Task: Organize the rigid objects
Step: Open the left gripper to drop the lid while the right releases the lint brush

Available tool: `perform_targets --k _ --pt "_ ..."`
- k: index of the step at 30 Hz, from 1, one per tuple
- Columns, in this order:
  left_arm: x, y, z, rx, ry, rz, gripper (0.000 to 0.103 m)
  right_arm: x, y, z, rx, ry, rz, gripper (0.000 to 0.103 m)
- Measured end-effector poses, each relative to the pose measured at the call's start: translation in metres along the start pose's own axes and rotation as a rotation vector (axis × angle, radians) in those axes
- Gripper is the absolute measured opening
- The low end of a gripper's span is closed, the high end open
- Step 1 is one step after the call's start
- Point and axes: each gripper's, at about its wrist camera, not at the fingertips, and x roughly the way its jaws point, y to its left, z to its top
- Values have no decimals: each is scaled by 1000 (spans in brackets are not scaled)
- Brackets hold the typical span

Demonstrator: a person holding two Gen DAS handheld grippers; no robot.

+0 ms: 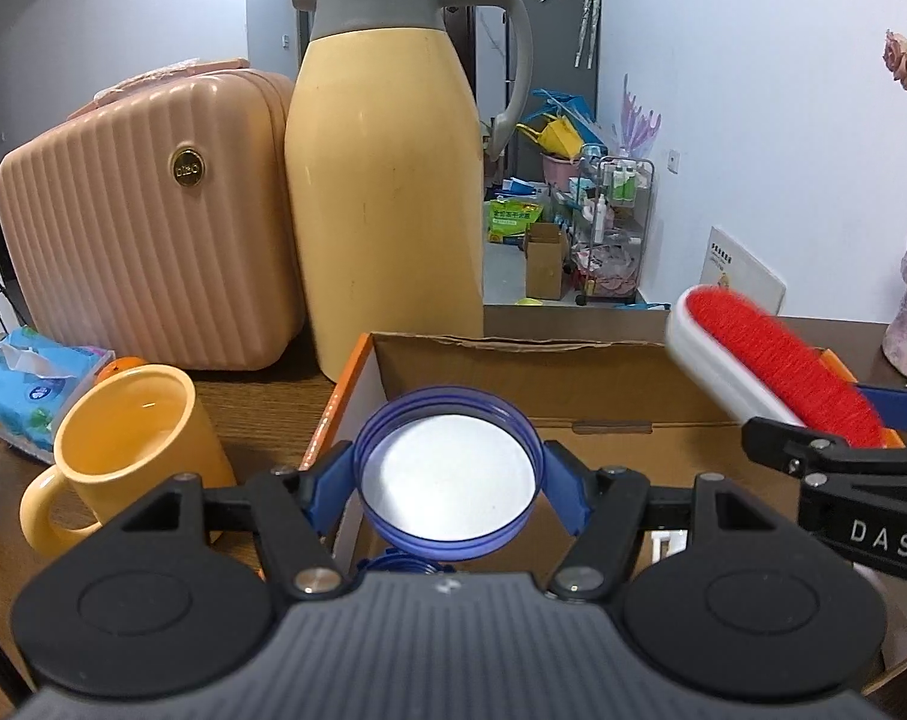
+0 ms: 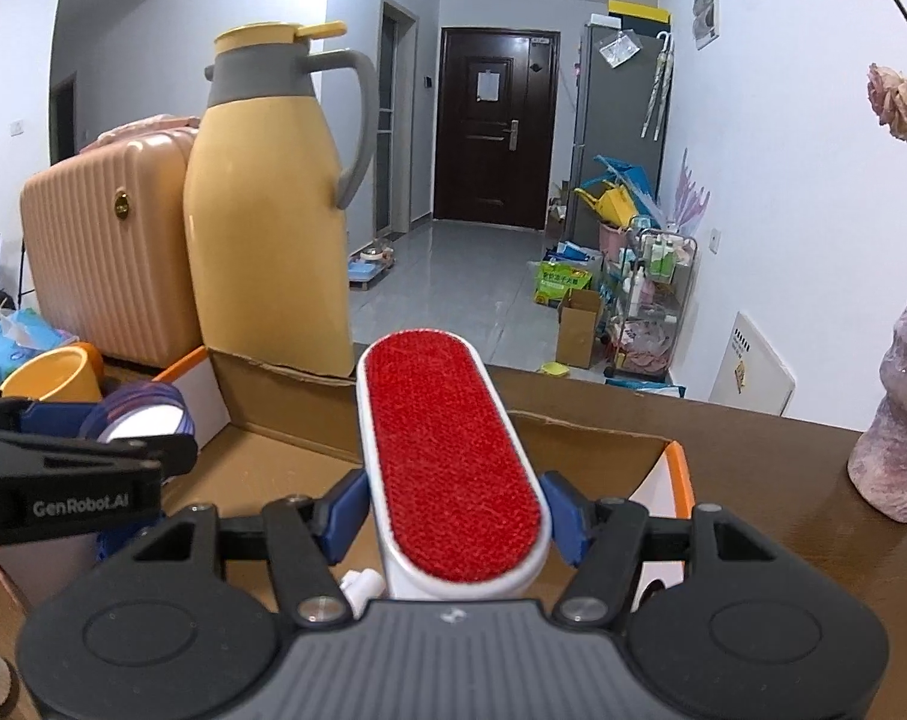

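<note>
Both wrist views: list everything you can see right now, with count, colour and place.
Round plastic lid: one, blue, white liner, between left gripper's pads over the box.
Lint brush: one, red pile, white body, between right gripper's pads over the box.
Cardboard box: one, brown, orange edge, open, on the wooden table.
Ceramic mug: one, yellow, left of box.
Thermos jug: one, yellow, grey collar, behind box.
Ribbed case: one, pink, beside jug.
Tissue pack: one, blue, far left.
Vase: one, pinkish, right.
Left gripper, right gripper: black, blue pads.

— What carries the objects?
— A brown wooden table (image 1: pixel 261 396).
— What stands on it?
— Cardboard box (image 1: pixel 513 360), yellow mug (image 1: pixel 129 444), yellow jug (image 1: pixel 387 180), pink case (image 1: pixel 147 228), tissue pack (image 1: pixel 27 384), pink vase (image 2: pixel 897 420).
</note>
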Motion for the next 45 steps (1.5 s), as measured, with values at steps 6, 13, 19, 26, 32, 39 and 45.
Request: perform_targets --k 6,13,19,26,32,39,45 --pt "-7 3 1 -7 -20 -1 99 -16 4 3 -32 -46 -26 103" --pt "-15 4 4 -5 -53 -6 103 -29 0 7 -22 -68 -56 103" --pt "-19 5 4 -8 -58 -15 103 -31 -1 6 -4 -65 -58 103" --pt "-40 6 1 -12 -86 -29 103 -55 0 2 8 -102 -69 103" --pt "-60 10 -13 -10 -104 -59 103 -86 1 -5 24 -151 -74 103" --pt "-86 19 -30 -20 -119 -72 103 -115 5 -19 46 -186 -67 103" --pt "-104 27 -47 -32 -116 -71 103 -138 12 -36 69 -206 -57 103"
